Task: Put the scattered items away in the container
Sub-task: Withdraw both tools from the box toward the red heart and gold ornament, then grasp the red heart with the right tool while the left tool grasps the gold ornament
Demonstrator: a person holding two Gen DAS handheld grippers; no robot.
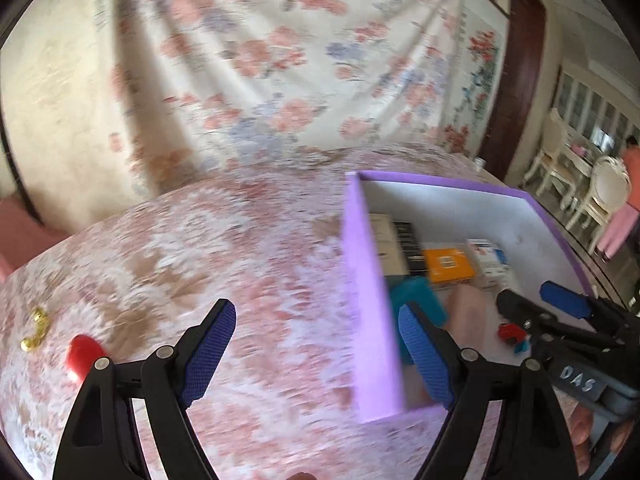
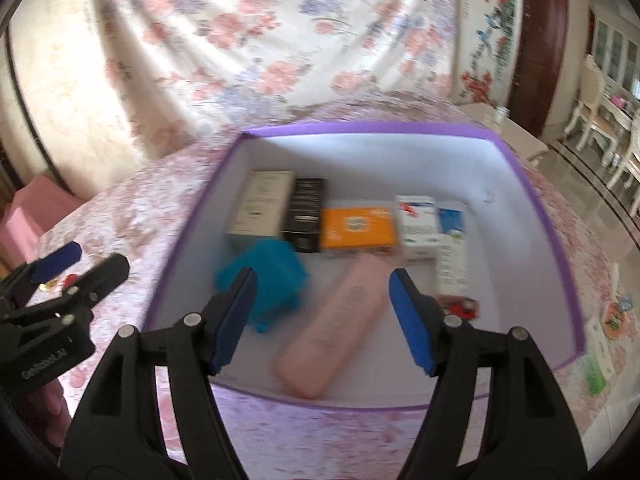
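Fingers apart — purple box, white-lined

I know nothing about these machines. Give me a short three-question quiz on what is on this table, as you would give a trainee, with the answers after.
1. True or false: the left claw is gripping an item.
2. Which lies inside the purple box? A) red item B) pink case C) gold clip
3. Fill in: the orange packet sits between the black carton and the ____ and blue carton.

Key
1. False: both the left claw and the right claw are open and empty.
2. B: the pink case is in the box; the red item and gold clip lie on the cloth outside.
3. White.
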